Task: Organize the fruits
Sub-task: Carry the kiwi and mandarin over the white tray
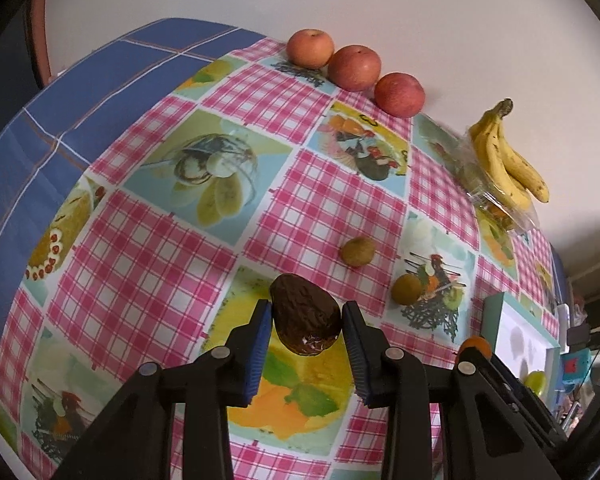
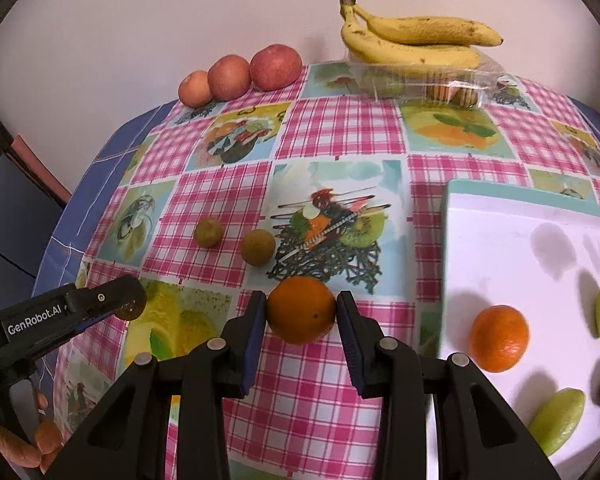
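In the left wrist view my left gripper (image 1: 307,305) is shut on a dark brown avocado (image 1: 300,320), its blue pads pressing both sides just above the tablecloth. My right gripper (image 2: 301,297) is shut on an orange (image 2: 300,318) in the right wrist view. The left gripper's tip (image 2: 128,300) also shows at the left of that view. To the right stands a white tray (image 2: 500,240) with a teal rim, holding another orange (image 2: 499,338), green fruits (image 2: 560,420) and a dark fruit at the edge. Two small brownish round fruits (image 2: 258,253) (image 2: 208,232) lie on the cloth ahead.
Three apples (image 1: 354,68) line the back edge by the wall. A bunch of bananas (image 2: 412,40) rests on a clear plastic box (image 2: 460,80) at the back right. The table is covered by a pink checked cloth (image 1: 148,264) over a blue one.
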Demonstrator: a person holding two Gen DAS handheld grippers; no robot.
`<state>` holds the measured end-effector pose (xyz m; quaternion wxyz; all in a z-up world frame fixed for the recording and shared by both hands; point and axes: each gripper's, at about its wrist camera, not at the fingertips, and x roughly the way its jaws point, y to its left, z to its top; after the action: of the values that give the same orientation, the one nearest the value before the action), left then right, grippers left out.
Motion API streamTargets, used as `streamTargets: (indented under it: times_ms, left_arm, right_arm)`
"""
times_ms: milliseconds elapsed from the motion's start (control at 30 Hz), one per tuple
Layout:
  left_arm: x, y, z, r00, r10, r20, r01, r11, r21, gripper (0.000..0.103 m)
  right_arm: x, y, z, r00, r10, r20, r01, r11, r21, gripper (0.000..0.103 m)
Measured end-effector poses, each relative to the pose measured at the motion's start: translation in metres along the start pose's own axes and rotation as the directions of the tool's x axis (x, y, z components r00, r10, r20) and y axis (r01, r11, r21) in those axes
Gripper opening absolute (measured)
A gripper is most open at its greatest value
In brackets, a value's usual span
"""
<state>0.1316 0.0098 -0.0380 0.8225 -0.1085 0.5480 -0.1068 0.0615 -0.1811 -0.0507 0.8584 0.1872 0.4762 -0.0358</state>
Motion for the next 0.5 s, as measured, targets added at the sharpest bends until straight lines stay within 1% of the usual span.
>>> streamTargets:
  times_ms: [500]
  left_arm:
    - [-0.005, -0.043, -0.014, 1.000, 0.004, 0.023, -0.005, 0.998, 0.070, 0.038]
  right_arm:
    - [-0.036, -0.033, 0.003, 0.999, -0.008, 0.048, 0.008, 1.000, 0.015, 0.037]
